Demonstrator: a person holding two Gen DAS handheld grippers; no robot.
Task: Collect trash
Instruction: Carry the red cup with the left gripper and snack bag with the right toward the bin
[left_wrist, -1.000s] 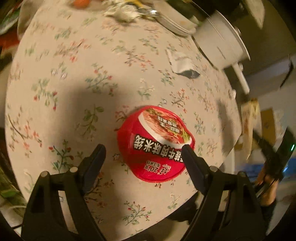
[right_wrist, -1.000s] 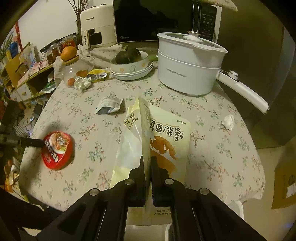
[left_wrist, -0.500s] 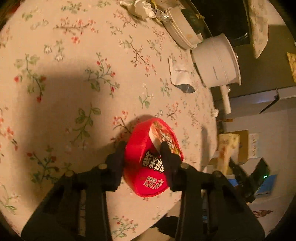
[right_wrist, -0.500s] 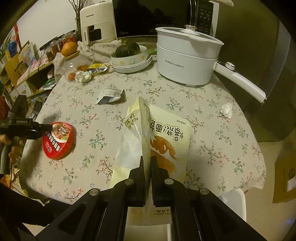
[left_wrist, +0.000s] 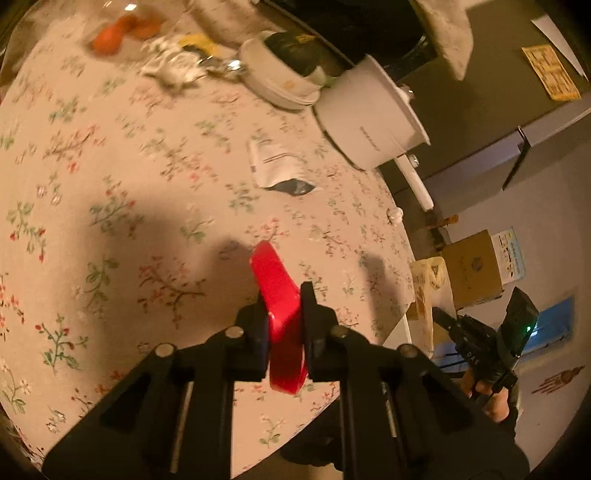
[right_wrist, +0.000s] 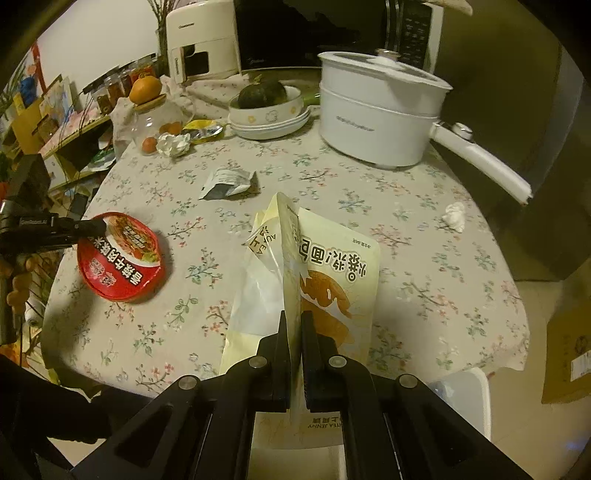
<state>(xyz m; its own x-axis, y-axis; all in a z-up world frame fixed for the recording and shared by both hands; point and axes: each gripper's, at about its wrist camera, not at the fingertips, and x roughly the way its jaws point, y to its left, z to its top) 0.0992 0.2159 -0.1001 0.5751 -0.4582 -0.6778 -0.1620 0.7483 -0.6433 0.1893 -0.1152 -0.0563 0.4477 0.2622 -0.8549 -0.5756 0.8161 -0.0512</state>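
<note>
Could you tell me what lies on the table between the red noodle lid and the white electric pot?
In the right wrist view, a torn silver wrapper lies on the floral cloth between the red noodle lid and the white electric pot; otherwise that stretch is bare.

Standing at the far side of the floral tablecloth (right_wrist: 406, 266): white pot (right_wrist: 373, 118), stacked bowls (right_wrist: 269, 118) holding a dark squash (right_wrist: 262, 94).

left cam: rides my left gripper (left_wrist: 282, 325), tilted down, close over the floral table (left_wrist: 147, 177) | right cam: on my right one (right_wrist: 293, 354), looking level across | shared: white pot (left_wrist: 369, 122) at 1 o'clock, red lid (right_wrist: 120, 254)
</note>
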